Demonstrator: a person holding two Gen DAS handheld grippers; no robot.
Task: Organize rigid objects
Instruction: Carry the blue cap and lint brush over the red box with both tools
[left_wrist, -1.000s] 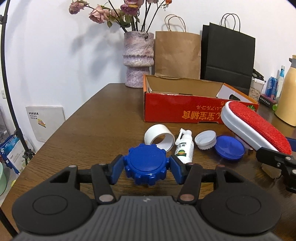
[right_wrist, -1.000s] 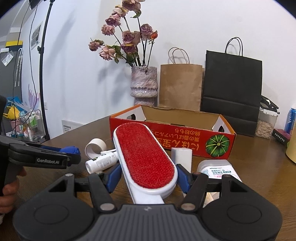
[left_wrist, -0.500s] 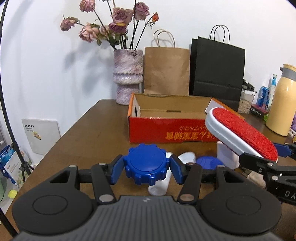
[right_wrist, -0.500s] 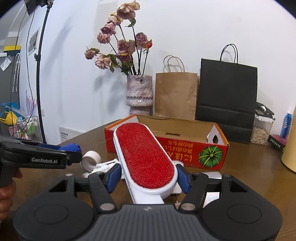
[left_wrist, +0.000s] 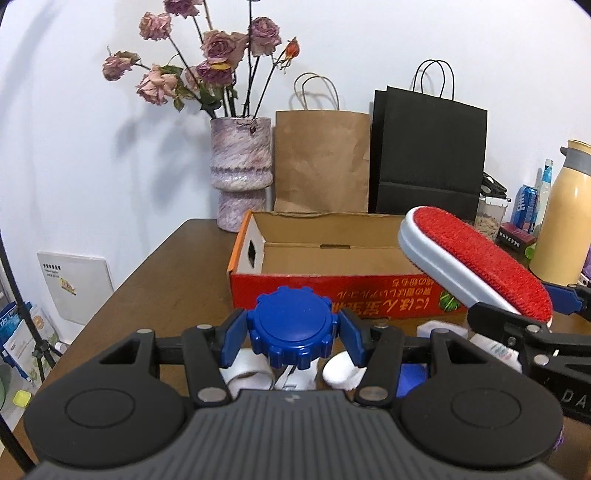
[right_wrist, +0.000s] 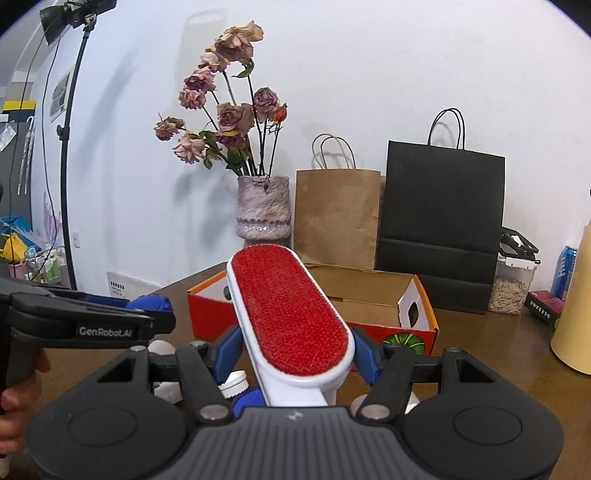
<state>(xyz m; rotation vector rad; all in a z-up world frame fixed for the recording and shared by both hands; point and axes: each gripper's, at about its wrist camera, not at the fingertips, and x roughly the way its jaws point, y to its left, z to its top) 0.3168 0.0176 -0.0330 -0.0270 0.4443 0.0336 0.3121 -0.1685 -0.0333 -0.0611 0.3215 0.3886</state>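
Lint brush (right_wrist: 291, 314) with the red pad is the biggest task piece in the shot: white body, sticking forward out of the right gripper (right_wrist: 293, 349), whose blue pads are clamped on its sides, up off the wooden table (left_wrist: 155, 280). From the left wrist view, the front of the brush overlaps the right end of the open red cardboard box (left_wrist: 332, 295), which looks like it has nothing inside. Behind that box: black paper bag (left_wrist: 428, 155), brown paper bag (left_wrist: 321, 158), a vase (left_wrist: 240, 170) of dried roses. Smaller one is the ridged blue cap (left_wrist: 293, 326), pinched between the left gripper (left_wrist: 293, 338) pads, in the air just short of the box's front wall. A few white bits sit on the table underneath, mostly hidden.
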